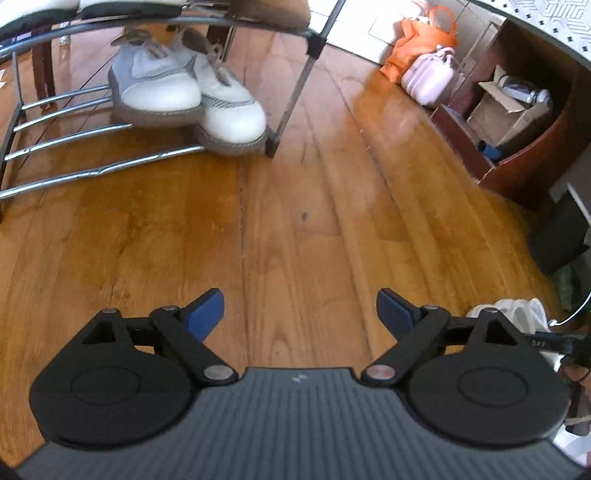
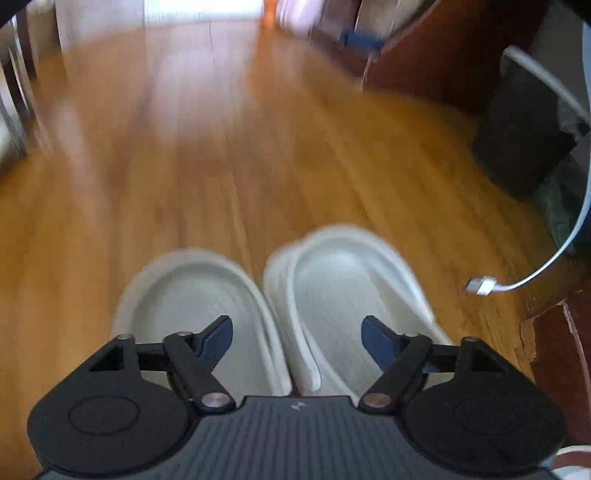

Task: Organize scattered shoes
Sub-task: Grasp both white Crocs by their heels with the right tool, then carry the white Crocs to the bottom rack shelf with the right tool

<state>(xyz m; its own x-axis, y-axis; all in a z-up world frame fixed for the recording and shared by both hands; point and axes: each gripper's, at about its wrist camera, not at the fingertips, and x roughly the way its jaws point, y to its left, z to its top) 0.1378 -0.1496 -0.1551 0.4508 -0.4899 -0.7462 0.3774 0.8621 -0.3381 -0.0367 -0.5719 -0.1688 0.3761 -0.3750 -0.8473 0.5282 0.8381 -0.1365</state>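
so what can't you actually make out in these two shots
- Left wrist view: the shoes on the rack's top shelf are cut off by the top edge; only their soles show.
- Left wrist view: the white slippers are mostly hidden behind the left claw.
- Right wrist view: motion blur smears the slippers, so whether the right claw touches them is unclear.
- Right wrist view: the far shelf items are too blurred to identify.
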